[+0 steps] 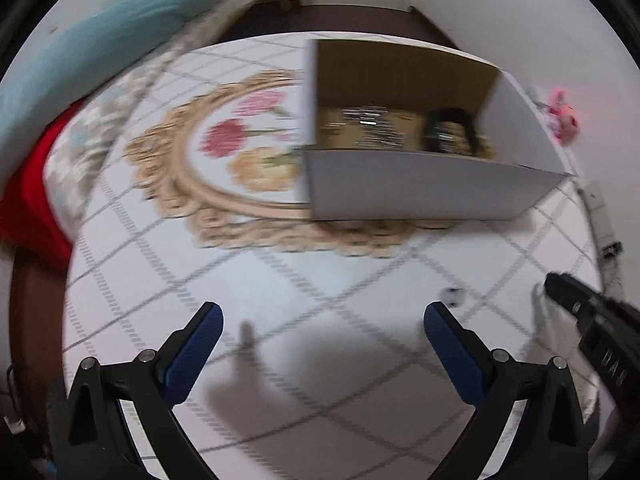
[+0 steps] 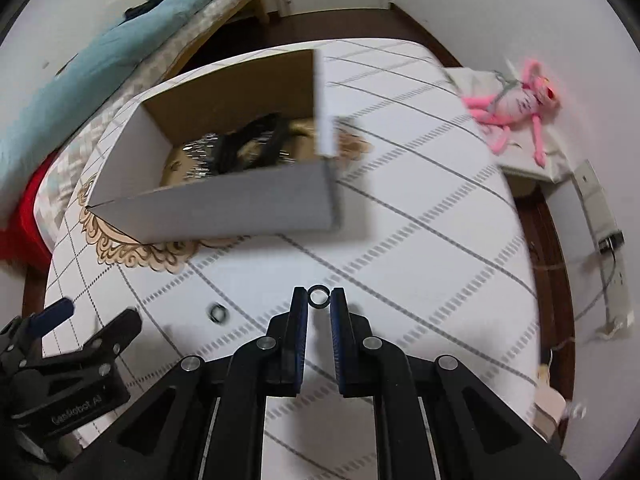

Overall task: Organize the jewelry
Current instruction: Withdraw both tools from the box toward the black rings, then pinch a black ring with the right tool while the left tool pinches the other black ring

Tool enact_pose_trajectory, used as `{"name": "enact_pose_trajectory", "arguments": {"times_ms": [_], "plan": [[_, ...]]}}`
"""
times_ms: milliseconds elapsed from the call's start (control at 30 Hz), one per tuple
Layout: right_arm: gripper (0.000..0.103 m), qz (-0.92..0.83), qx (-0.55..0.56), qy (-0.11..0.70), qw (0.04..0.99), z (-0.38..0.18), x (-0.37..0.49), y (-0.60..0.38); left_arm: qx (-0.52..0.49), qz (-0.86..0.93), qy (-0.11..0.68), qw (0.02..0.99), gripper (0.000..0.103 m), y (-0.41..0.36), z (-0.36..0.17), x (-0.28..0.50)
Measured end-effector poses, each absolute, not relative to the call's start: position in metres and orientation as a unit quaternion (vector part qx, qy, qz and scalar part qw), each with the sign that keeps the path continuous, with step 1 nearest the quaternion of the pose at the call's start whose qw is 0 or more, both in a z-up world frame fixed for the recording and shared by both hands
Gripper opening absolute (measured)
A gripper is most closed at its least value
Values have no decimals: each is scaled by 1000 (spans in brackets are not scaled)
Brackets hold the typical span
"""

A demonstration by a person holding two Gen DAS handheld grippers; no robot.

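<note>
White grid-patterned cloth covers the tabletop (image 2: 420, 208); low in the right wrist frame the right tongs (image 2: 319, 298) pinch a small dark ring (image 2: 319, 297), presumably bound for the box. Lower left, the left tongs (image 1: 324, 320), marked roughly "GenRobot AI", gape empty near a second ring (image 2: 218, 313). Farther up, the open cardboard box (image 2: 224, 204) holds blurred dark and silvery jewelry (image 2: 240, 148).

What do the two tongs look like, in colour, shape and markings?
Both are black plastic frames with round silver screw heads. The left tongs have two angled fingers with ribbed blue pads. The right tongs have straight, flat fingers, also blue-padded. White lettering is printed on the left body, too blurred to read. No cables or sleeves are visible.
</note>
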State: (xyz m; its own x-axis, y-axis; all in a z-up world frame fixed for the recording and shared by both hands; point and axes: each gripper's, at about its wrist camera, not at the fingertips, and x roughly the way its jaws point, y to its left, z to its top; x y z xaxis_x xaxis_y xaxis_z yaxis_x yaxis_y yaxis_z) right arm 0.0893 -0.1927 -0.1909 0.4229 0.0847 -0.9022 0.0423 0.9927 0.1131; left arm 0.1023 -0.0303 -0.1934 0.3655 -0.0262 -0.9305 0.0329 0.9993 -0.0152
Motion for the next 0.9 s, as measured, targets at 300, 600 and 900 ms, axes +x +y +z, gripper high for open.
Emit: {"name": "enact_pose_trajectory", "arguments": {"times_ms": [300, 600, 900], "plan": [[12, -36, 101, 544, 832, -195, 66, -244, 52, -64, 557, 826, 56, -82, -208, 99], [12, -36, 106, 541, 834, -196, 69, -247, 62, -84, 542, 834, 10, -88, -205, 108], [12, -32, 110, 536, 836, -191, 67, -248, 55, -85, 535, 839, 10, -88, -202, 106]]}}
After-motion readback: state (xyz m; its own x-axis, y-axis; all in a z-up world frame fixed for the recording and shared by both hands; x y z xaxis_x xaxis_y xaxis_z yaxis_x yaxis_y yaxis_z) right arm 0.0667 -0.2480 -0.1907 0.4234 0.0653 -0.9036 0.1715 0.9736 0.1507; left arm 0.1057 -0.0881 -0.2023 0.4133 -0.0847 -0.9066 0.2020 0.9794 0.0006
